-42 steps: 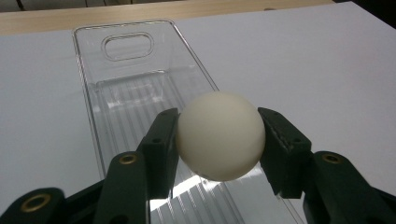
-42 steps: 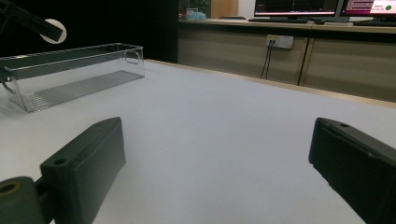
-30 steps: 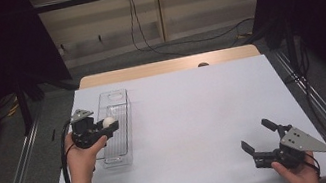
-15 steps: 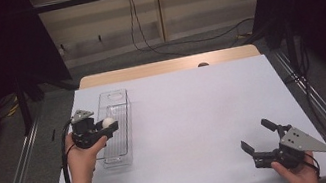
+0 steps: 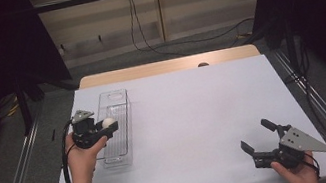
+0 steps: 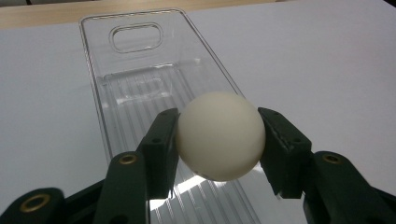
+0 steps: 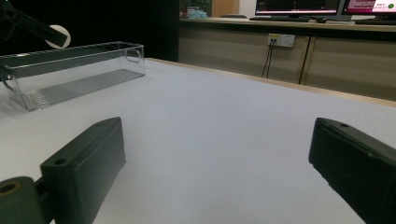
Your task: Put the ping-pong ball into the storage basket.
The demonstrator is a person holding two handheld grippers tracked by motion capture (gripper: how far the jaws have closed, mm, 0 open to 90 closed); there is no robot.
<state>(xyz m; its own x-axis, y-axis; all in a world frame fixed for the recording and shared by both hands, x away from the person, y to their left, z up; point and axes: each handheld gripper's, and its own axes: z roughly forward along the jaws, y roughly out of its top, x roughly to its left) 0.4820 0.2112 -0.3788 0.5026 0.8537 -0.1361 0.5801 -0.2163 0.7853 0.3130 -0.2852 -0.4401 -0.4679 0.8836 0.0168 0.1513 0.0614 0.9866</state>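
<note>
My left gripper (image 5: pixel 106 125) is shut on a white ball (image 5: pixel 108 123), held above a clear plastic bin (image 5: pixel 121 157) at the table's left. In the left gripper view the white ball (image 6: pixel 219 135) sits pressed between the two black pads, with the clear plastic bin (image 6: pixel 135 79) empty beneath it. My right gripper (image 5: pixel 258 136) rests near the front right corner of the table, open, with nothing between its fingers. In the right gripper view the clear plastic bin (image 7: pixel 70 70) stands far off at the left, with the white ball (image 7: pixel 59 36) above it.
The white table (image 5: pixel 195 111) has a wooden strip (image 5: pixel 166 66) along its far edge. Metal rails run along both sides of the table. Cables hang on the wall behind.
</note>
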